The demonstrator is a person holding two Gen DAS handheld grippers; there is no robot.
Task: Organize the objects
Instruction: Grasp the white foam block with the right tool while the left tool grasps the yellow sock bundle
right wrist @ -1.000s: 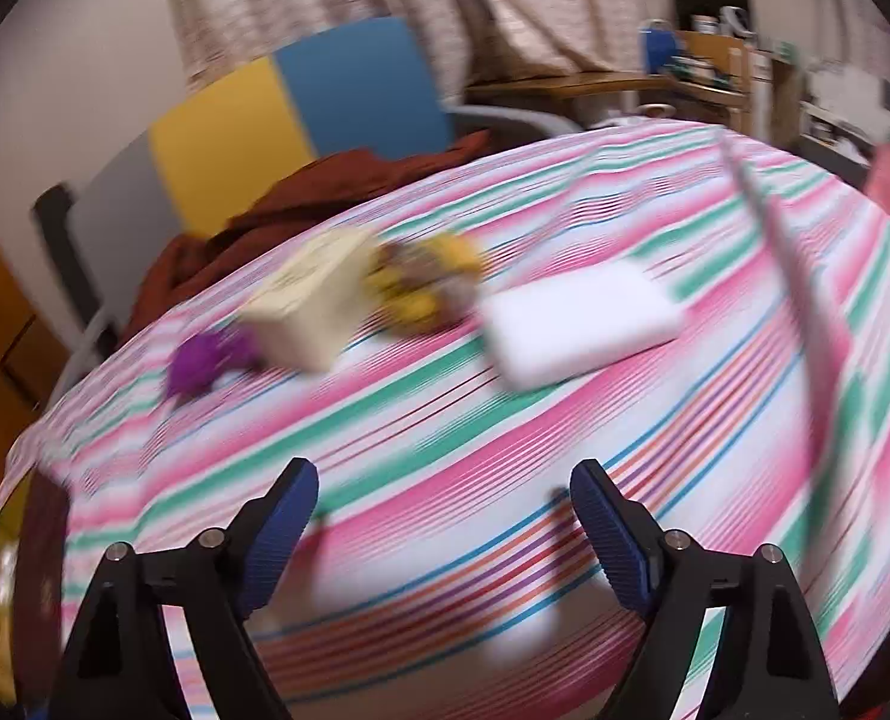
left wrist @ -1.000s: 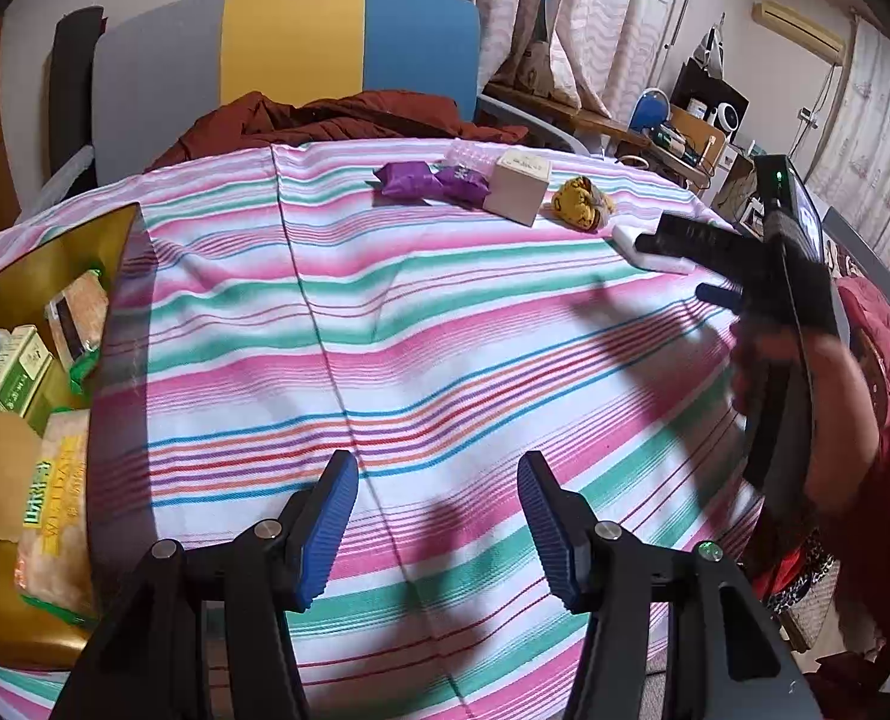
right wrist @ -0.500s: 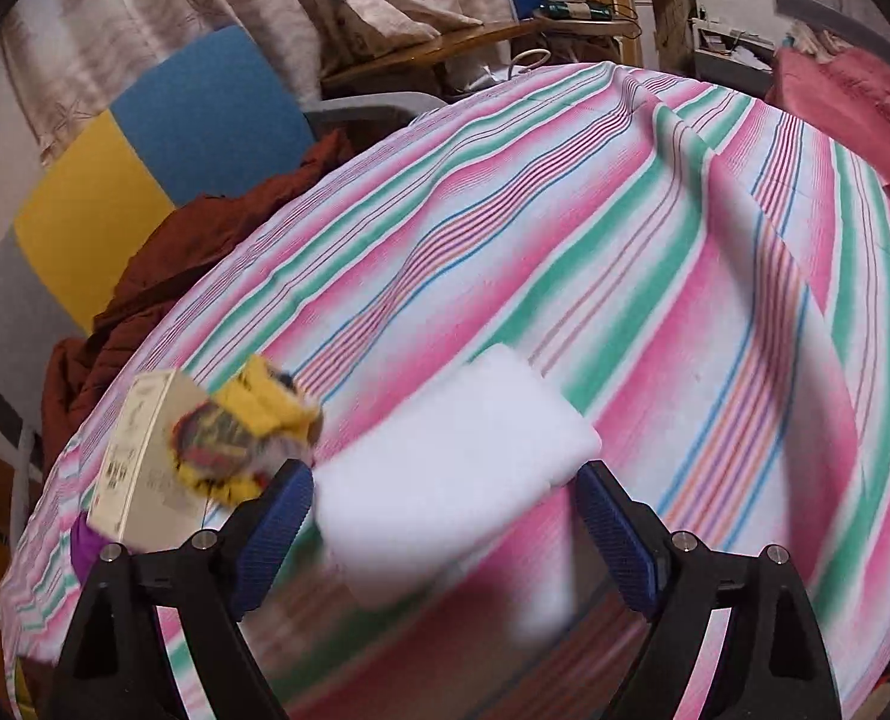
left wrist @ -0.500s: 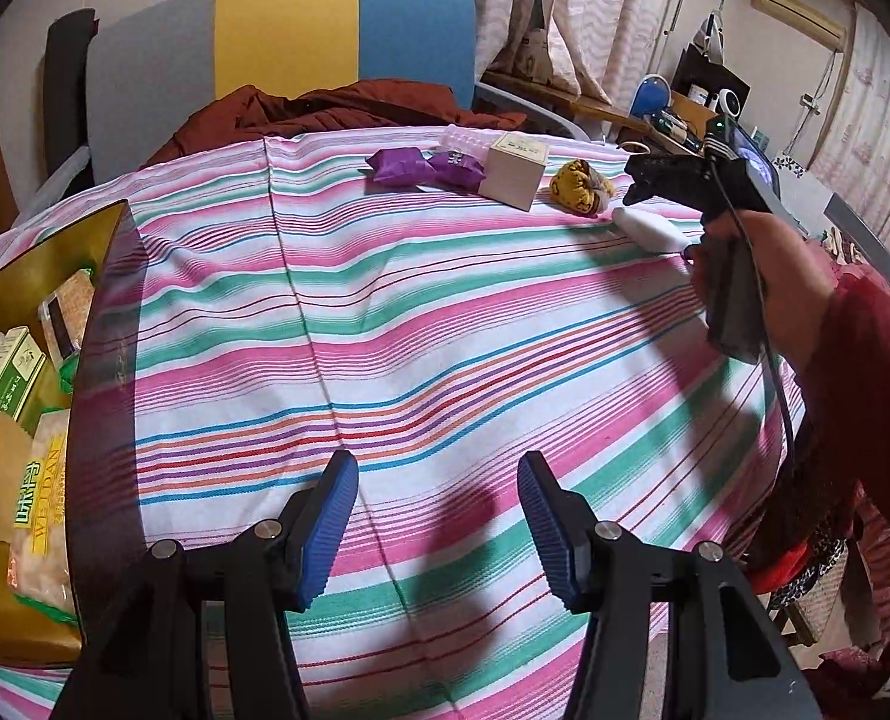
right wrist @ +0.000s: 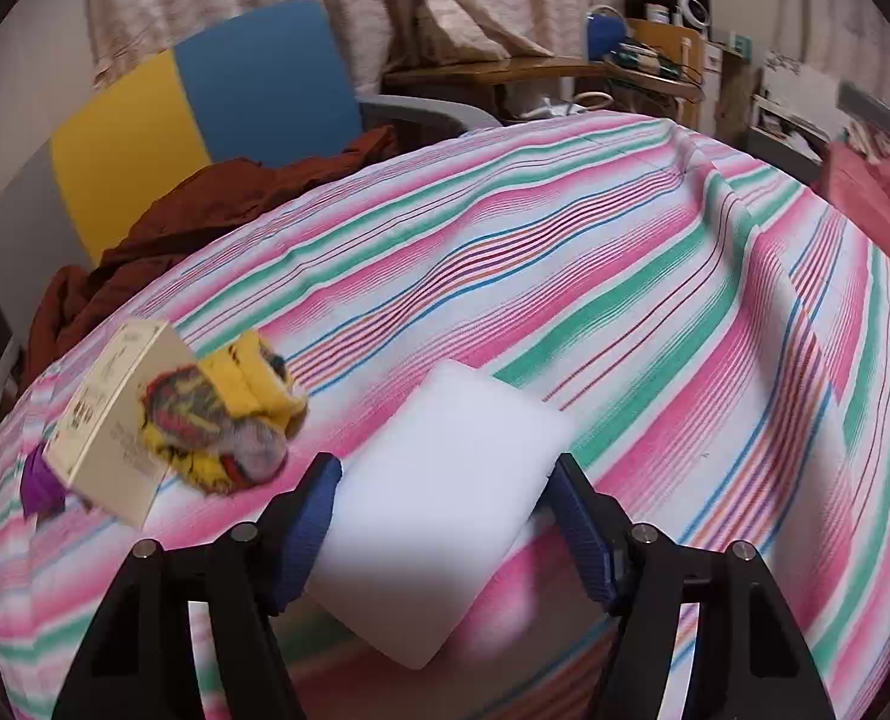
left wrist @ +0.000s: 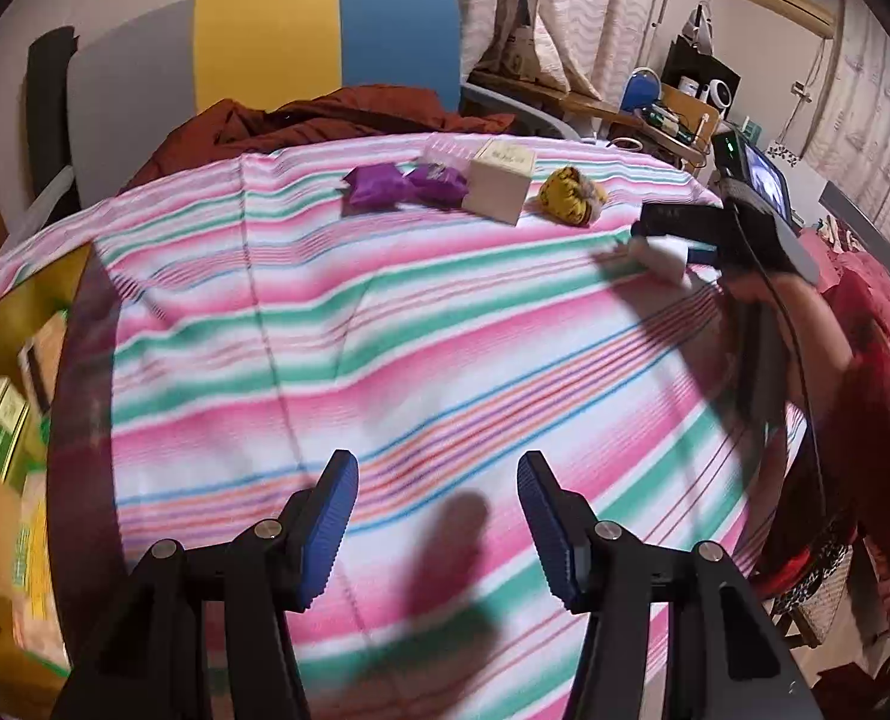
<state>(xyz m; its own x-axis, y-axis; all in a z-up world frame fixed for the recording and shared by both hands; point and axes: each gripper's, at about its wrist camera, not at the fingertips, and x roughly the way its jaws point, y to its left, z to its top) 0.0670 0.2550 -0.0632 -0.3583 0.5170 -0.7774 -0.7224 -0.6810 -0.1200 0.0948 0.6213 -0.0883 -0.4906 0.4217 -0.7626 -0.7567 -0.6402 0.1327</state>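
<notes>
Right gripper is closing its jaws around the white rectangular foam block, which is lying flat on the pink, green and white striped tablecloth near the table's right edge; blue pads are sitting at both sides of the block and look to be touching it, left pad clearly against the edge, right one at the corner, though I can't tell how firm the pinch is. From the left wrist view the same block is showing between the black fingers of the right gripper, with a hand in a red sleeve holding that tool. Left gripper is hovering over bare cloth, jaws standing roughly half open with nothing between them. Just left of the block, a crumpled yellow patterned fabric bundle is resting against a cream cardboard box, and two purple foil packets are lying beyond the box. A gold-coloured tray at the table's left edge is holding snack packets. A grey, yellow and blue chair back with a rust-brown garment is standing behind the table.
</notes>
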